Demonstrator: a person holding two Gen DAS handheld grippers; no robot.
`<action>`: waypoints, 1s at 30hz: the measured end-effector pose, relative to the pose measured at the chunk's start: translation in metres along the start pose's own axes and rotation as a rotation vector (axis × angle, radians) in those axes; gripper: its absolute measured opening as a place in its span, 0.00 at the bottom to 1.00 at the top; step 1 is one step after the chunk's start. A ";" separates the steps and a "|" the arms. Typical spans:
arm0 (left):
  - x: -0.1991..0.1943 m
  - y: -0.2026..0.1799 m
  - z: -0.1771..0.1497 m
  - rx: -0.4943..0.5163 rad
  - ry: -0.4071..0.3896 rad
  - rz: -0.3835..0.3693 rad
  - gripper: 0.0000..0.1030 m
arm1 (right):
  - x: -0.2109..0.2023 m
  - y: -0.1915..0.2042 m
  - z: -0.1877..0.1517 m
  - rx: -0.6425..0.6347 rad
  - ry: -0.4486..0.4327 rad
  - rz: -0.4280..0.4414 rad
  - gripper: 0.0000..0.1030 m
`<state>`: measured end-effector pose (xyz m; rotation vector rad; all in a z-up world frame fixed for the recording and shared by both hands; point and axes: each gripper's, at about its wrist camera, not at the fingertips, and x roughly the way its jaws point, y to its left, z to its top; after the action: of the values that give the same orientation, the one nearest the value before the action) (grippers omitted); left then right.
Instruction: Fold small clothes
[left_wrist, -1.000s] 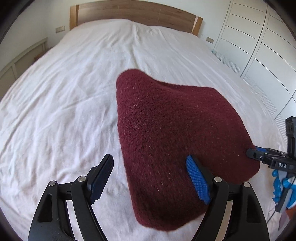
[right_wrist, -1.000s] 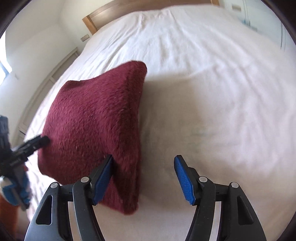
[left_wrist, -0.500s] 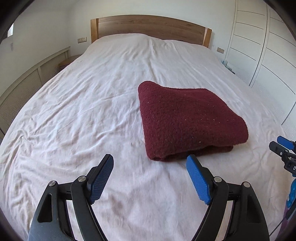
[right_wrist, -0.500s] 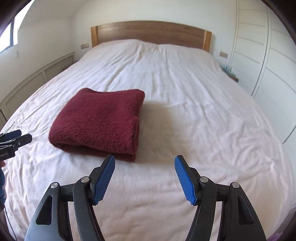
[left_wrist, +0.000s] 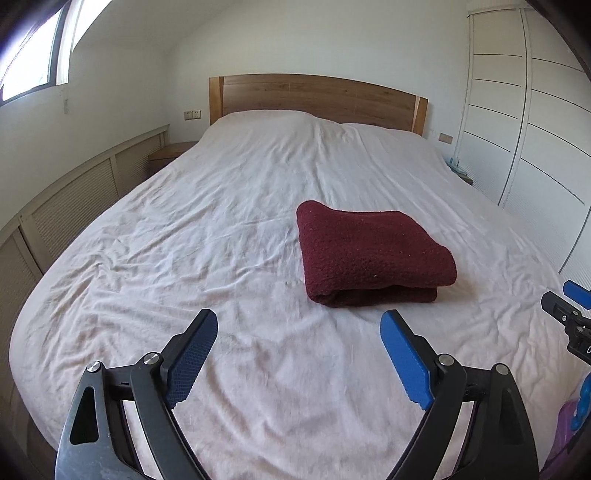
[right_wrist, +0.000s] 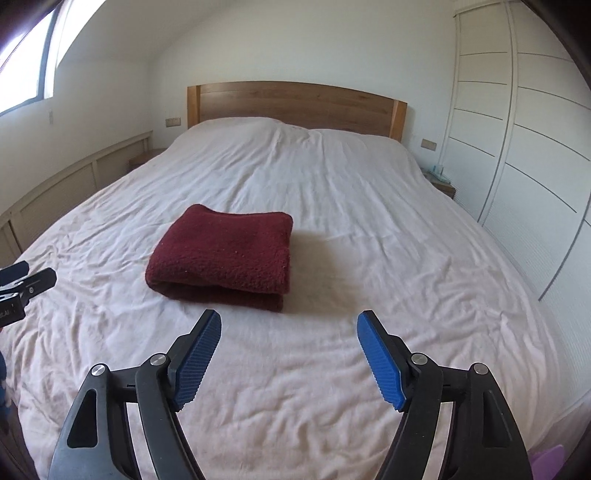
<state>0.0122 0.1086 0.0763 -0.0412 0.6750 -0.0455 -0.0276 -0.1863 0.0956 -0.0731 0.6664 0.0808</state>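
A dark red fleece garment (left_wrist: 369, 254) lies folded into a thick rectangle on the white bed sheet (left_wrist: 221, 240). It also shows in the right wrist view (right_wrist: 225, 254). My left gripper (left_wrist: 299, 354) is open and empty, held above the sheet in front of the garment and apart from it. My right gripper (right_wrist: 288, 350) is open and empty, also in front of the garment and apart from it. Each gripper's tip shows at the edge of the other's view: the right one (left_wrist: 565, 310) and the left one (right_wrist: 26, 280).
A wooden headboard (left_wrist: 317, 98) stands at the far end of the bed. White wardrobe doors (left_wrist: 535, 122) run along the right. A low louvred cabinet (left_wrist: 74, 206) runs along the left wall. Small bedside tables stand at both far corners.
A second ago both grippers were close against the garment, which stood raised. Both have pulled back and up, and the garment now lies flat and folded on the sheet.
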 end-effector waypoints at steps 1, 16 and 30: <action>-0.004 0.000 -0.002 0.001 -0.008 0.003 0.88 | -0.007 0.001 -0.002 -0.003 -0.007 -0.002 0.77; -0.071 -0.015 -0.043 -0.002 -0.113 0.018 0.95 | -0.098 0.015 -0.033 -0.031 -0.123 -0.022 0.99; -0.105 -0.007 -0.059 -0.082 -0.119 0.075 0.98 | -0.131 0.010 -0.049 0.019 -0.168 0.007 0.99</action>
<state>-0.1074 0.1063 0.0959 -0.0964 0.5592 0.0568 -0.1613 -0.1878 0.1384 -0.0449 0.4991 0.0863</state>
